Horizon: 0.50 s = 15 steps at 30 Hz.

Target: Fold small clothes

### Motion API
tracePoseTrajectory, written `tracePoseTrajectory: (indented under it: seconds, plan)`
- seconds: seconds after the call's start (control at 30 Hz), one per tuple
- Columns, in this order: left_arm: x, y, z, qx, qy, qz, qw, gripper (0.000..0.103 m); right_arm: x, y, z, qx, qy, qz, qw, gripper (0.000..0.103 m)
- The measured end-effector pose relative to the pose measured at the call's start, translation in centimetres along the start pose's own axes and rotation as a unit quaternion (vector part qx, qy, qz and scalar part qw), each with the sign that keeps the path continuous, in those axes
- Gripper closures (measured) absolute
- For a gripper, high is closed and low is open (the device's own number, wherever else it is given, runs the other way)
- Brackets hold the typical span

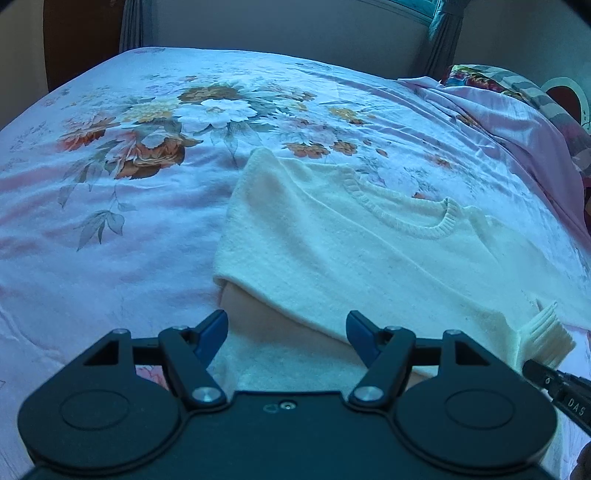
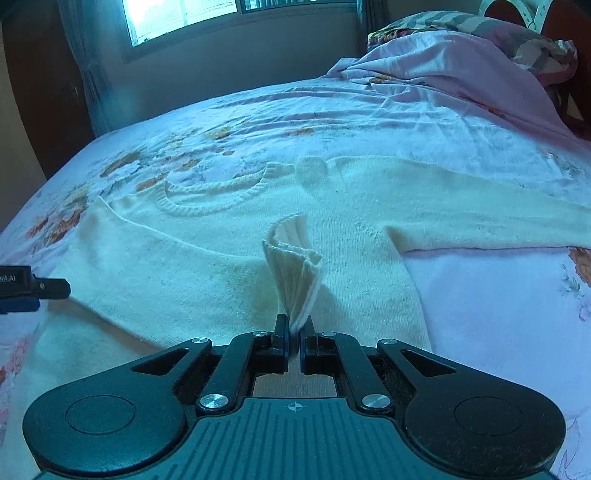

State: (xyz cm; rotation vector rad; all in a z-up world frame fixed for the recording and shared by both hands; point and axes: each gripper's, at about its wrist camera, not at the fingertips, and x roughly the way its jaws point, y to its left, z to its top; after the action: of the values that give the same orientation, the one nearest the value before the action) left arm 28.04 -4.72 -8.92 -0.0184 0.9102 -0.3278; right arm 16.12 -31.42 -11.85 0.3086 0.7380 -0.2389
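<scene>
A small cream knit sweater (image 1: 332, 251) lies flat on the flowered bed sheet (image 1: 110, 184), neckline away from me. Its left sleeve is folded across the body, its right sleeve (image 2: 480, 210) stretches out sideways. My left gripper (image 1: 287, 334) hovers open over the sweater's near left part, nothing between its blue pads. My right gripper (image 2: 294, 332) is shut on the ribbed cuff (image 2: 295, 269), which stands up from its jaws above the sweater's (image 2: 207, 266) middle. That cuff (image 1: 550, 332) and the right gripper's tip show at the lower right of the left wrist view.
A rumpled pink blanket (image 2: 443, 62) and a patterned pillow (image 1: 487, 79) lie at the head of the bed. A wall with a window (image 2: 184, 18) and curtains stands beyond the bed. The left gripper's tip (image 2: 40, 288) enters the right wrist view at the left edge.
</scene>
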Motion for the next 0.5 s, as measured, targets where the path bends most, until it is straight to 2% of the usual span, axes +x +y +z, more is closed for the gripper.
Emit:
tracePoseTrajectory:
  seconds: [0.03, 0.07, 0.1, 0.23, 0.27, 0.3, 0.33, 0.37, 0.4, 0.5]
  plan:
    - [0.0, -0.1, -0.1, 0.001, 0.001, 0.0, 1.0, 0.035, -0.1, -0.5, 0.2, 0.009, 0.001, 0.001, 1.0, 0.083]
    - [-0.1, -0.1, -0.1, 0.002, 0.001, 0.001, 1.0, 0.035, -0.2, -0.9, 0.4, 0.018, 0.001, 0.001, 1.0, 0.06]
    - [-0.2, -0.1, -0.1, 0.002, 0.0, 0.004, 1.0, 0.035, -0.3, -1.3, 0.4, 0.027, -0.001, 0.001, 1.0, 0.051]
    - [0.0, -0.2, -0.1, 0.001, 0.002, 0.008, 1.0, 0.034, 0.0, -2.3, 0.5, 0.039, 0.003, 0.008, 0.999, 0.052]
    - [0.0, -0.2, -0.1, 0.001, 0.004, 0.008, 1.0, 0.034, 0.3, -2.6, 0.6, 0.045, 0.007, 0.012, 0.999, 0.056]
    - [0.1, -0.2, -0.2, 0.001, 0.006, 0.008, 1.0, 0.034, 0.6, -2.9, 0.7, 0.054, 0.009, 0.018, 0.998, 0.069]
    - [0.1, -0.2, -0.2, 0.0, 0.008, 0.007, 0.9999, 0.034, 0.8, -3.3, 0.8, 0.059, 0.011, 0.023, 0.998, 0.075]
    - [0.1, -0.2, -0.4, -0.003, 0.01, 0.005, 0.9999, 0.034, 0.9, -3.7, 0.8, 0.066, 0.011, 0.027, 0.997, 0.088]
    - [0.1, -0.1, -0.6, -0.007, 0.014, 0.003, 0.9999, 0.034, 1.0, -4.2, 0.9, 0.076, 0.012, 0.031, 0.997, 0.094]
    - [0.4, 0.1, -1.2, -0.017, 0.017, 0.003, 0.9997, 0.035, 1.5, -5.2, 1.0, 0.091, 0.017, 0.035, 0.995, 0.094]
